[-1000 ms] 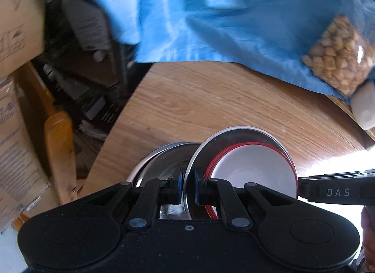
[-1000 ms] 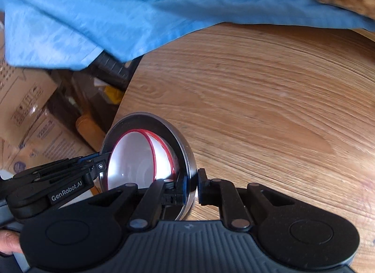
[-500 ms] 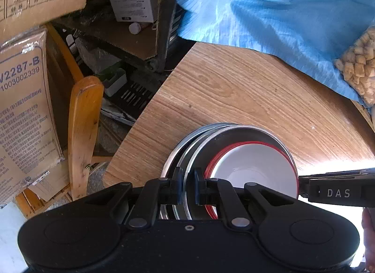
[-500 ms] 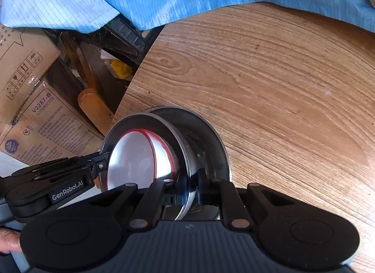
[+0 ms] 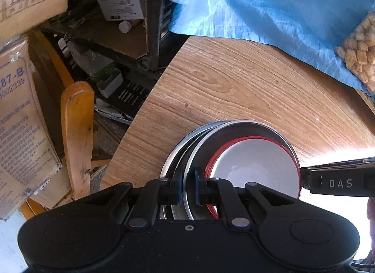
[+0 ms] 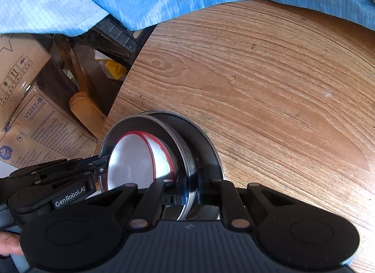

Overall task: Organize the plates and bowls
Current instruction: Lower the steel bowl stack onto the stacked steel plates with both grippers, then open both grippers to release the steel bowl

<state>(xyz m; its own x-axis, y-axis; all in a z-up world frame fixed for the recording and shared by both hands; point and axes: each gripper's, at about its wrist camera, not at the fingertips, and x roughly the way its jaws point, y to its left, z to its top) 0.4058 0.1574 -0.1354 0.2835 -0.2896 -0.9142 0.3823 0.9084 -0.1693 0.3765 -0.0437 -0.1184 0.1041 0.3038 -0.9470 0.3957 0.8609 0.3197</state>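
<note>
A steel plate (image 5: pixel 236 132) carries a white bowl with a red rim (image 5: pixel 253 169). My left gripper (image 5: pixel 187 186) is shut on the plate's near rim, and my right gripper (image 5: pixel 304 180) pinches the opposite rim. In the right wrist view the right gripper (image 6: pixel 193 194) is clamped on the steel plate (image 6: pixel 185 155), with the white bowl (image 6: pixel 136 160) inside it and the left gripper (image 6: pixel 99 167) on the far rim. A second steel dish (image 6: pixel 207 141) sits on the wooden table (image 6: pixel 269 85) right under the held plate, which stands tilted over it; its rim shows as the lower dish (image 5: pixel 178 148).
The table's left edge (image 5: pixel 145 108) runs close beside the dishes. A yellow wooden chair back (image 5: pixel 77 132), cardboard boxes (image 5: pixel 21 120) and a cluttered shelf lie beyond it. Blue cloth (image 5: pixel 257 3) covers the far table, with a bag of snacks (image 5: pixel 358 47) at right.
Both grippers have carried the plate with the bowl down and over the second steel dish, which now shows directly beneath it. Both grips stayed shut.
</note>
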